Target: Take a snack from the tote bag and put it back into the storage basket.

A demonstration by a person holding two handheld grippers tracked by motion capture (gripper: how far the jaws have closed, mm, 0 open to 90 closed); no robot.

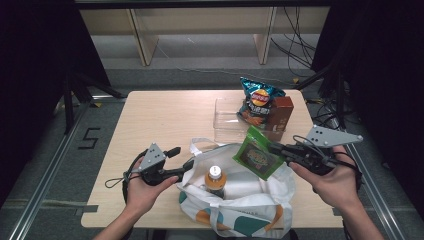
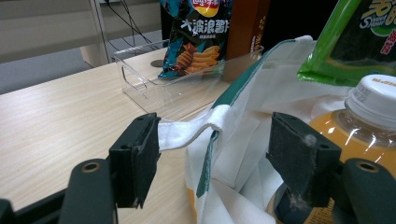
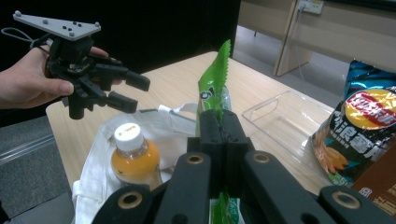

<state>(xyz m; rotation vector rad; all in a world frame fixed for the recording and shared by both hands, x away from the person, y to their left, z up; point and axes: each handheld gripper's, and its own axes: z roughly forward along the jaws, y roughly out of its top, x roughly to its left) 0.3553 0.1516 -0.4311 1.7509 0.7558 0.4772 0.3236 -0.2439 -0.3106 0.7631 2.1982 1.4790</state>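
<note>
My right tool (image 1: 272, 148) is clamped tight on the edge of a green snack packet (image 1: 257, 155), holding it just over the open mouth of the tote bag (image 1: 240, 210). In the right gripper view the packet (image 3: 213, 86) is edge-on, so I can't read the print, and its lower end is hidden behind the jaws.

My left tool (image 1: 182, 157) is spread wide at the bag's 9 o'clock rim. The white bag handle (image 2: 187, 133) runs between the jaws, with one end going behind the left pad where I can't tell if it touches. Nothing is gripped.

One orange drink bottle (image 1: 215, 181) with a white cap stands inside the bag; its bottom half is buried in the cloth. The bag's front hangs over the near counter edge.

At 12 o'clock from the bag sits one clear plastic bin (image 1: 225, 122), hard to pick out against the wood. One blue chip bag (image 1: 257, 102) stands leaning in it, and one brown box (image 1: 281, 114) stands upright just to its 3 o'clock. The box is cut off in both gripper views, so the label is unreadable.

So: two tools, one tote, one bottle, one green packet, one chip bag, one box, one bin.

The counter (image 1: 160, 120) is light wood. The floor is grey with a "5" (image 1: 89, 138) marked at 9 o'clock, cables (image 1: 300, 45) trail at the back, and the sides are dark.
</note>
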